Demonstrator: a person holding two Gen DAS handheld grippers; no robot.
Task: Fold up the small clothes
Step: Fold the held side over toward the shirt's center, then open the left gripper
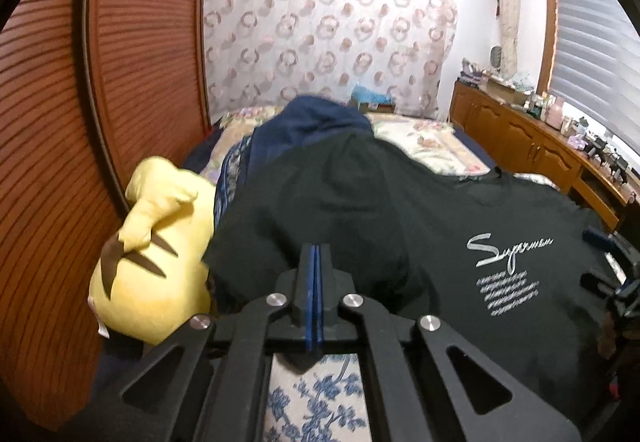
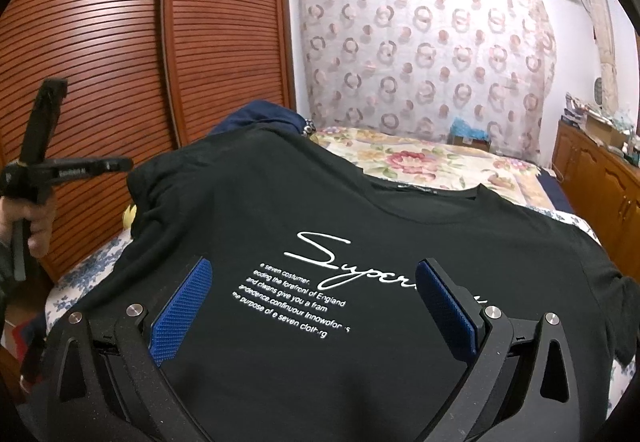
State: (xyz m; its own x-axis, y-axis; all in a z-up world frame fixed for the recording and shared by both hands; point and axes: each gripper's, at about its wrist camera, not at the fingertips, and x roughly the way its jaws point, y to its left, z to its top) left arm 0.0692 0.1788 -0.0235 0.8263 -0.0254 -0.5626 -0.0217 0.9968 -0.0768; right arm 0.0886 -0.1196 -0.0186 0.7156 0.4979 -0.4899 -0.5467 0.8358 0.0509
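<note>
A black T-shirt [image 2: 400, 210] with white script print lies spread, print up, on the bed. Its collar points away from me. In the right wrist view my right gripper [image 2: 314, 264] is open, with the blue pads [image 2: 184, 306] on either side of the print just above the cloth. In the left wrist view the same T-shirt [image 1: 400, 222] fills the middle. My left gripper [image 1: 316, 254] is shut at the shirt's left sleeve side, and no cloth shows between its pads. A hand [image 2: 36, 226] holds that gripper at the left edge of the right wrist view.
A yellow plush toy [image 1: 148, 262] lies left of the shirt by the louvred wooden wardrobe doors [image 2: 100, 62]. A dark blue garment [image 1: 320, 122] is heaped beyond the shirt. The floral bedspread [image 2: 420, 162] stretches to the curtain. A wooden cabinet [image 1: 520, 138] runs along the right.
</note>
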